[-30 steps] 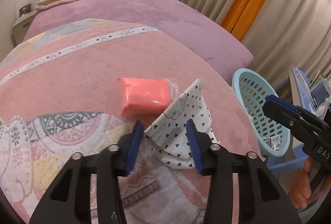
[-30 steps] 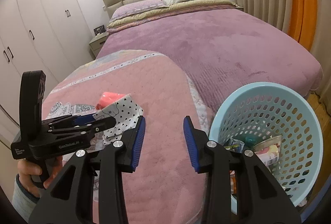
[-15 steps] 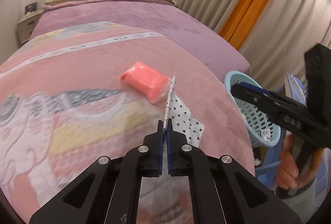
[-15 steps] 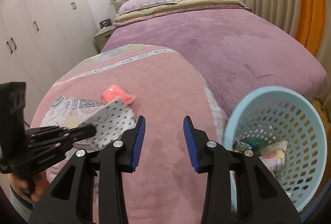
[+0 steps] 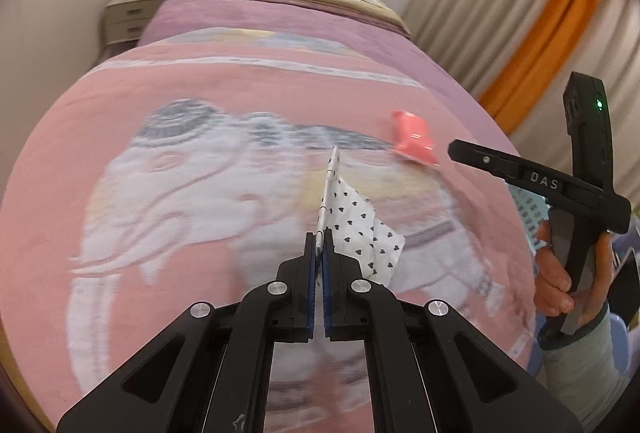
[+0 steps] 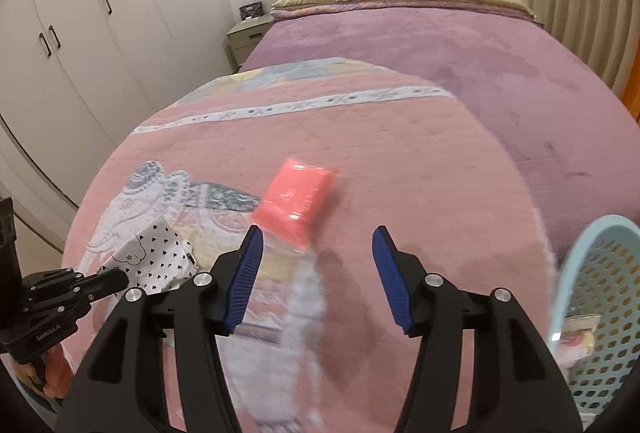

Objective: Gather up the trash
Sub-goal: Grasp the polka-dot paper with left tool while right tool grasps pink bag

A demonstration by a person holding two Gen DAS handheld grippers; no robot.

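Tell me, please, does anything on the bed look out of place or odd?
Yes. A pink packet lies loose on the pink blanket, ahead of the open right gripper. The heart-print wrapper is pinched in the left gripper. Both are trash on a made bed.

I count two trash pieces: one heart-print wrapper (image 5: 362,229) pinched between my left jaws, one pink packet (image 6: 294,203) just ahead of my spread right jaws. One blue basket (image 6: 592,317) stands right of them.
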